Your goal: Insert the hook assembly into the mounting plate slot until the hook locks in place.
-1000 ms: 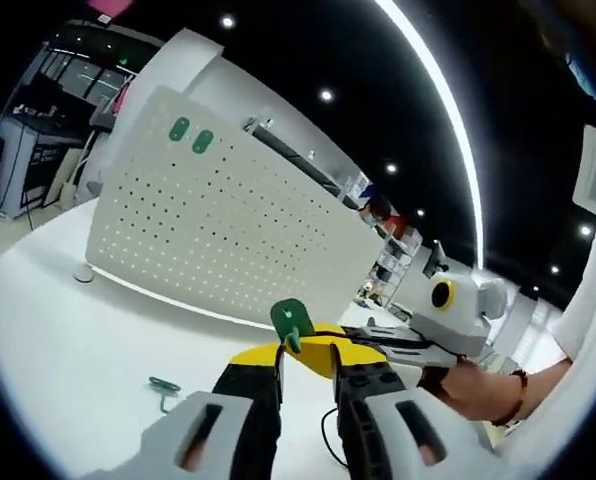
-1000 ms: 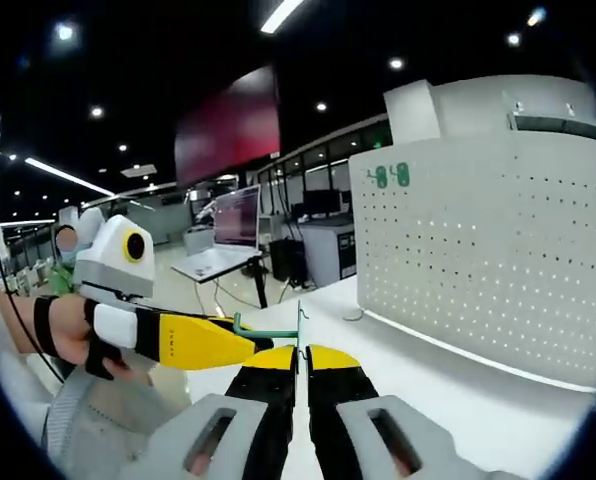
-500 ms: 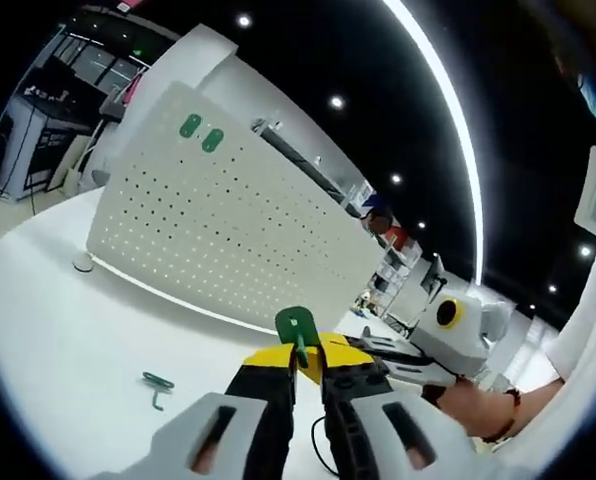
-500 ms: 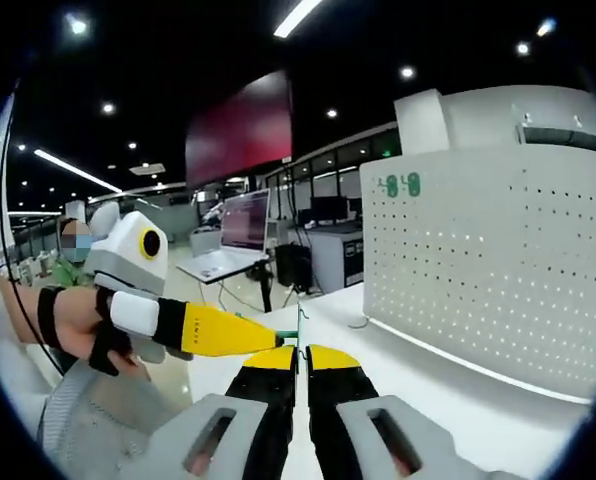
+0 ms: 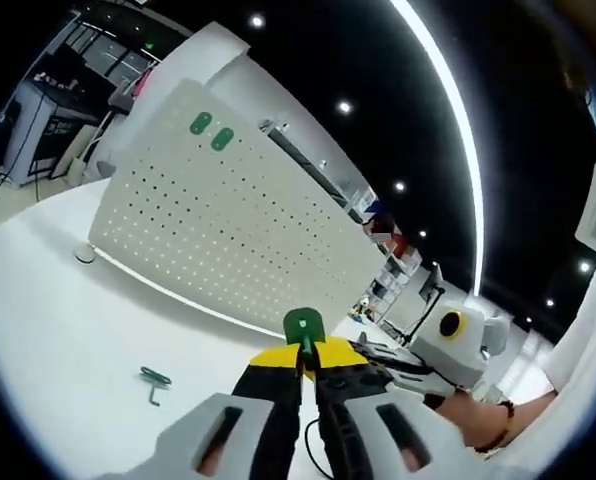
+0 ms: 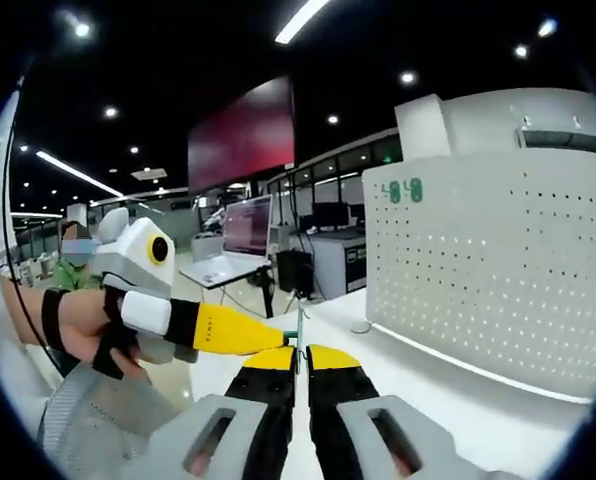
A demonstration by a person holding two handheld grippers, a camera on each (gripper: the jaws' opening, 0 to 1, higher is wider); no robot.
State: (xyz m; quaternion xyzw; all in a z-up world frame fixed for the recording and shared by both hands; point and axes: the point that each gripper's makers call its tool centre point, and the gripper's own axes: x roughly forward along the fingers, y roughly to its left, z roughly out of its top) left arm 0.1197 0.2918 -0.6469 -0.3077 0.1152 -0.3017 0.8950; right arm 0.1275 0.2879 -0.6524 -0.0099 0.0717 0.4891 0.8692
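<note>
Pinching a small green hook piece point(image 5: 303, 326) between its closed jaws, the left hand-held gripper point(image 5: 305, 362) holds it up in the air above the white table point(image 5: 48, 330), well short of the white pegboard panel point(image 5: 218, 230) standing upright at the back. The right hand-held gripper point(image 6: 299, 352) meets it tip to tip, jaws pressed together on a thin green part point(image 6: 297, 330) at the same spot; whether that is the plate or a second leg of the same piece cannot be told at this size. A hand point(image 6: 83, 325) grips the left tool's handle in the right gripper view. Judged risk: both tools hold by narrow tips, so slight twisting between the hands could skew the piece in the slot or let it slip and drop before it locks. Count: two green tags point(image 5: 211, 131) near the panel's top edge, one loose green hook point(image 5: 154, 380) lying on the table, one round white foot point(image 5: 85, 254) at the panel's base.
</note>
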